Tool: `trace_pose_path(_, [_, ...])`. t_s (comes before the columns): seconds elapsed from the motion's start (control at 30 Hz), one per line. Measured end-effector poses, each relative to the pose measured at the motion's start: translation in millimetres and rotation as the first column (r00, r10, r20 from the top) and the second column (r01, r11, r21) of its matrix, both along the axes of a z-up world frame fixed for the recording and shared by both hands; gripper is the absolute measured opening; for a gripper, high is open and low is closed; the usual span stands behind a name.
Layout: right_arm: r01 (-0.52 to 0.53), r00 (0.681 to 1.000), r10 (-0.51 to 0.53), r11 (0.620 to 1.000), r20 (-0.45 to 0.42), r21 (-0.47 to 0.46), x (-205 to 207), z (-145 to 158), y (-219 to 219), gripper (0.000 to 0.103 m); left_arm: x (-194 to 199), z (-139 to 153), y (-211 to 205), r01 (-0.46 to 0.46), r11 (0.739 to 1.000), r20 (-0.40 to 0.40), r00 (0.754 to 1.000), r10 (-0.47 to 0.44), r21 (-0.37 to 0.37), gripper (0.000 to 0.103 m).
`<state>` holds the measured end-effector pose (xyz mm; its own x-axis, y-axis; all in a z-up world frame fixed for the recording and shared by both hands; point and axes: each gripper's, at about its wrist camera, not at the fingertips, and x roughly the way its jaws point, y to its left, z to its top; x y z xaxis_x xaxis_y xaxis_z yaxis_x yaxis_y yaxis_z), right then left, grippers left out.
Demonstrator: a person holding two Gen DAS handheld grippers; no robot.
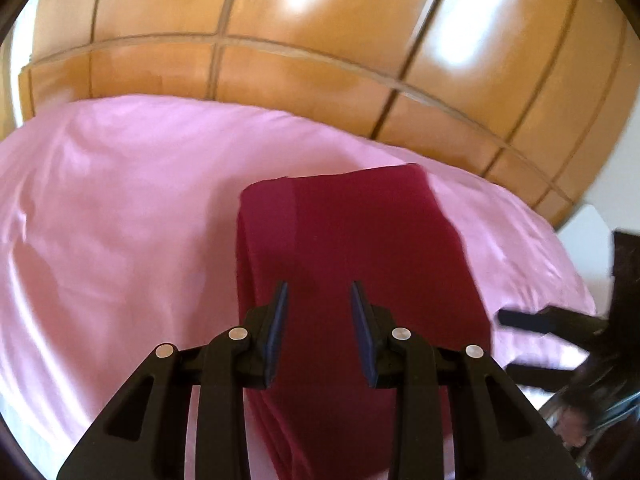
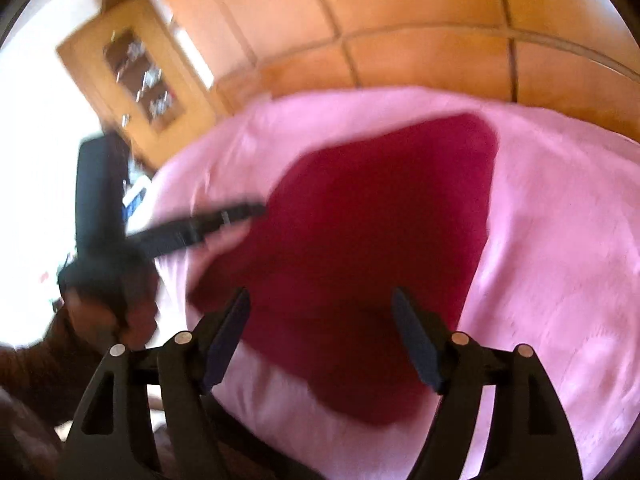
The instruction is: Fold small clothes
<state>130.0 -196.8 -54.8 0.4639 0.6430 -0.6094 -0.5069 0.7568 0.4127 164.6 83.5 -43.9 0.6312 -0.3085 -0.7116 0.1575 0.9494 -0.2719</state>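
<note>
A pink sheet (image 1: 120, 208) covers the soft, rumpled work surface, its satin-like cloth creased and catching the light along its folds. On it lies a dark red garment (image 1: 352, 248), folded into a flat, roughly rectangular stack with layered edges showing along its left side in the left wrist view. Behind the sheet rises a glossy tan padded headboard (image 1: 280, 20), stitched into rectangular panels and reflecting bright window light. In the right wrist view a wooden cabinet (image 2: 136, 72) with a glazed door stands at the upper left, small objects on its shelves too blurred to identify, beside a washed-out white area. The left gripper (image 1: 319, 288) hangs over the near part of the garment, its jaws partly spread with nothing pinched between them. The right gripper (image 2: 320, 296) hovers above the garment's near edge, jaws spread wide and empty. Both views are motion-blurred, the right more so.
</note>
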Motion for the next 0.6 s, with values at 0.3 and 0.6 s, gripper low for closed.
trace_pose_path(0.3, [0.089,0.99,-0.098,0.992,-0.101,-0.088,59.4,-47.8,2.4,0.08,4.4,-20.1,-10.8,-0.01,0.992,-0.016,1.0,0.012,0.125,0.031])
trace_pose_path(0.6, [0.134,0.988,-0.134,0.991,-0.079,-0.003,46.8,-32.4,-20.9,0.087,-0.3,-6.3,-1.8,-0.032,0.989,0.017,0.999,0.03,0.144,0.031])
